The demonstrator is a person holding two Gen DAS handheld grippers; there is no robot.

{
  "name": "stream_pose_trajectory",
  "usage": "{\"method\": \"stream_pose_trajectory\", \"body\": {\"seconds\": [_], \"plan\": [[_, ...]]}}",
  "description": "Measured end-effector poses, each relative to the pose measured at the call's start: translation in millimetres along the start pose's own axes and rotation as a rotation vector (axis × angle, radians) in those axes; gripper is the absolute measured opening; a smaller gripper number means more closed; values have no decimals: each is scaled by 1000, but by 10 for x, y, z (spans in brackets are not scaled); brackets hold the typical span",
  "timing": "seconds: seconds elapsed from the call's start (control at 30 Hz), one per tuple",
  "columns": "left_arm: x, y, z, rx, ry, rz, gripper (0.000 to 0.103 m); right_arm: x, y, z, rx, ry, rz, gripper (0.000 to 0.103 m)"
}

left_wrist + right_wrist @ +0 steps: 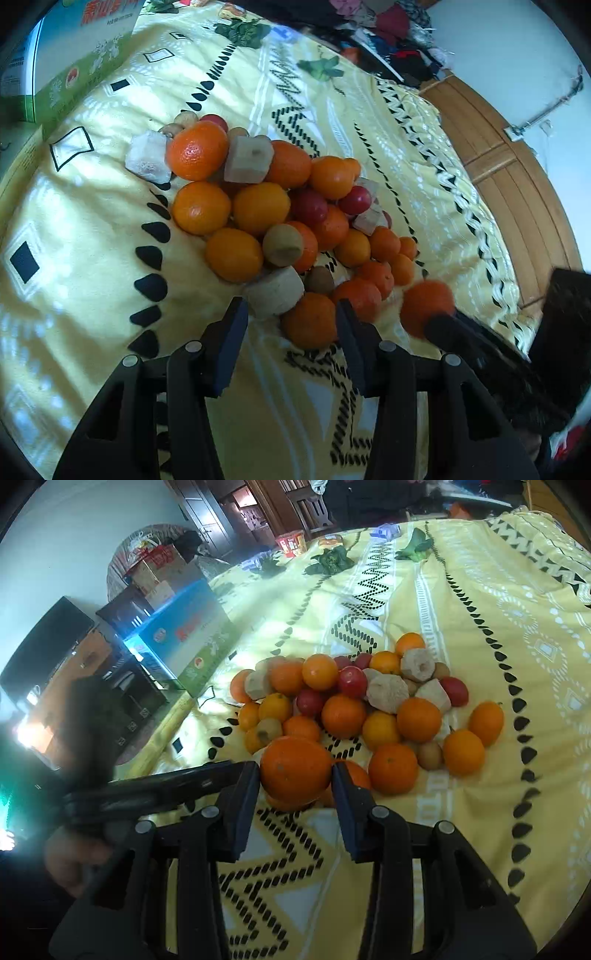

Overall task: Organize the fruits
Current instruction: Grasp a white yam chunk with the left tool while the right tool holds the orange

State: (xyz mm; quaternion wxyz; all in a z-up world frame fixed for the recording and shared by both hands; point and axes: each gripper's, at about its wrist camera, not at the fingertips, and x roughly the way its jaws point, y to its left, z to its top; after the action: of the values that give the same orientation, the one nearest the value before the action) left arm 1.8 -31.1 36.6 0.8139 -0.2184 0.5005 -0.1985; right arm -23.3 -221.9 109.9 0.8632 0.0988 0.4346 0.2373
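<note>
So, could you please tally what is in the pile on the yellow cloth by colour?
Approximate, since the pile overlaps:
Oranges: 17
Red fruits: 5
Pale cut chunks: 5
Small brown fruits: 5
Total: about 32

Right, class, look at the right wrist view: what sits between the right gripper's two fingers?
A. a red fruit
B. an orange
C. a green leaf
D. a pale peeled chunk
B: in the right wrist view an orange fills the gap of the right gripper, with both dark pads against its sides; the red fruits and pale chunks lie farther back in the pile.
</note>
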Motion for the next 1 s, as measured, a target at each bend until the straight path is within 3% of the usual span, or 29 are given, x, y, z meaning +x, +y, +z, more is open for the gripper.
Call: {"method": "stream_pose_trajectory", "body": {"seconds": [0.23,0.47,0.57,0.6,0.83,1.0], "plan": [[181,4,36,-52,15,63,50,17,-21,-76,1,15,20,41],[280,52,67,-77,11,69,51,49,-42,-134,8,27,28,41],[261,42,56,-60,0,83,43,58,-46,-149,11,29,21,41],[241,31,56,-47,-5,91,39,55,-47,-151,12,28,18,41],[27,18,13,-4,-32,108,38,-46,47,-123,-4,-1,20,41],[-497,-106,-64,123,-154,175,38,-170,171,-54,-29,-31,24,41]]}}
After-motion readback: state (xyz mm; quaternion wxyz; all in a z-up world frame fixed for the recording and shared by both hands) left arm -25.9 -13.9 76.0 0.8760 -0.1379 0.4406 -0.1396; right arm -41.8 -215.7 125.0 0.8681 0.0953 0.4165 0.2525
